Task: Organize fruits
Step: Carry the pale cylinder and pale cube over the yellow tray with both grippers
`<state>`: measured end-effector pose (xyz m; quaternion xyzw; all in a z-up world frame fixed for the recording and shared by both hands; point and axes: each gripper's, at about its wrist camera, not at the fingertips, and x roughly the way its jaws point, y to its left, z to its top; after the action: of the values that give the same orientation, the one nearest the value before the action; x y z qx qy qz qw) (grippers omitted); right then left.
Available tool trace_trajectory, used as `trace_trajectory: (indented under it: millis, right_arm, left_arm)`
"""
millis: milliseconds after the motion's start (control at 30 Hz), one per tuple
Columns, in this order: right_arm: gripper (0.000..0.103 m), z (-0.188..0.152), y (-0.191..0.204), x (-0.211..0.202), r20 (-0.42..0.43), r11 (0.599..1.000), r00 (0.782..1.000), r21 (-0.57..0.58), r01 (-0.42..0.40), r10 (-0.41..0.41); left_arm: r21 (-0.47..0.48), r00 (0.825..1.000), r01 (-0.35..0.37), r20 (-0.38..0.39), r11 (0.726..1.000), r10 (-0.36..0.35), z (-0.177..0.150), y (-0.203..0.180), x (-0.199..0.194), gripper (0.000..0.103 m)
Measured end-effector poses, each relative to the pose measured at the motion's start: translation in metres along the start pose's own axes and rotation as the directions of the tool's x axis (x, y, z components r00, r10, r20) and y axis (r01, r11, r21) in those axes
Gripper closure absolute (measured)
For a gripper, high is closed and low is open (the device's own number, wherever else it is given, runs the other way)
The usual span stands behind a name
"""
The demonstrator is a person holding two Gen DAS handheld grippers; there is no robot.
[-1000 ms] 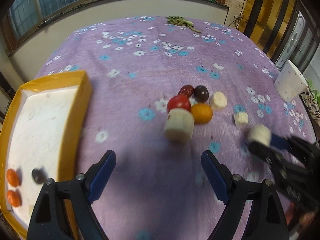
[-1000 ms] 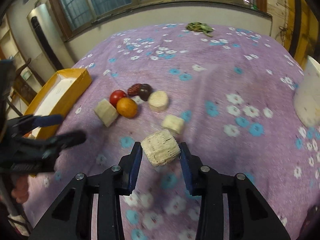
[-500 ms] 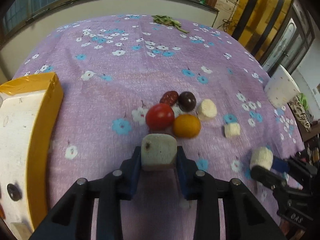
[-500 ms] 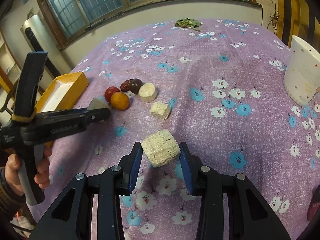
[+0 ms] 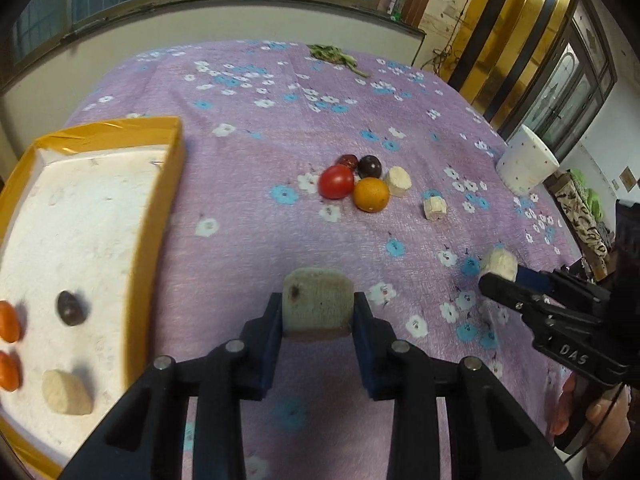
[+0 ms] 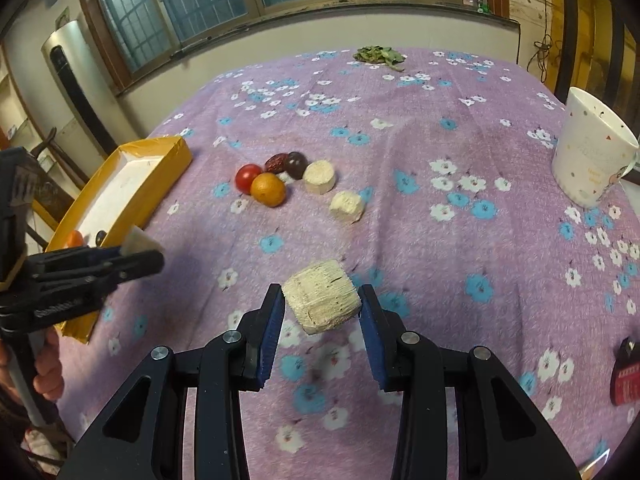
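My left gripper (image 5: 318, 312) is shut on a pale banana chunk (image 5: 318, 306), held above the purple cloth just right of the yellow tray (image 5: 164, 200). The tray holds two orange fruits (image 5: 8, 322), a dark fruit (image 5: 70, 308) and a banana chunk (image 5: 66, 392). My right gripper (image 6: 322, 312) holds another banana chunk (image 6: 320, 300) between its jaws. On the cloth lie a red tomato (image 5: 336, 182), an orange (image 5: 371, 195), a red date (image 5: 349, 161), a dark plum (image 5: 369, 166) and two banana pieces (image 5: 398, 181) (image 5: 435, 208).
A white mug (image 6: 592, 156) stands at the right of the table. A bunch of green leaves (image 6: 378, 55) lies at the far edge. A small red and black object (image 6: 626, 372) lies at the right near edge. Windows run behind the table.
My left gripper closed on the banana chunk beside the fruit pile, lifted it and drew back toward the tray. My right gripper kept its chunk and shifted slightly.
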<state>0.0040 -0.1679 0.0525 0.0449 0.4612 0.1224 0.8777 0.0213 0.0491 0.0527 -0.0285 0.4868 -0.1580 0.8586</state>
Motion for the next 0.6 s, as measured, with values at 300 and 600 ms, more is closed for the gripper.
trace_trajectory:
  millis: [300, 600]
  right_arm:
    - [0.066, 0.007, 0.065, 0.009, -0.007, 0.995, 0.999, -0.096, -0.037, 0.037]
    - [0.067, 0.033, 0.147, 0.031, -0.031, 0.970, 0.991, -0.204, -0.132, 0.128]
  left_arm:
    - [-0.049, 0.998, -0.015, 0.058, 0.999, 0.018, -0.006, 0.040, -0.035, 0.067]
    - [-0.149, 0.992, -0.070, 0.097, 0.986, 0.085, -0.008, 0.107, -0.065, 0.067]
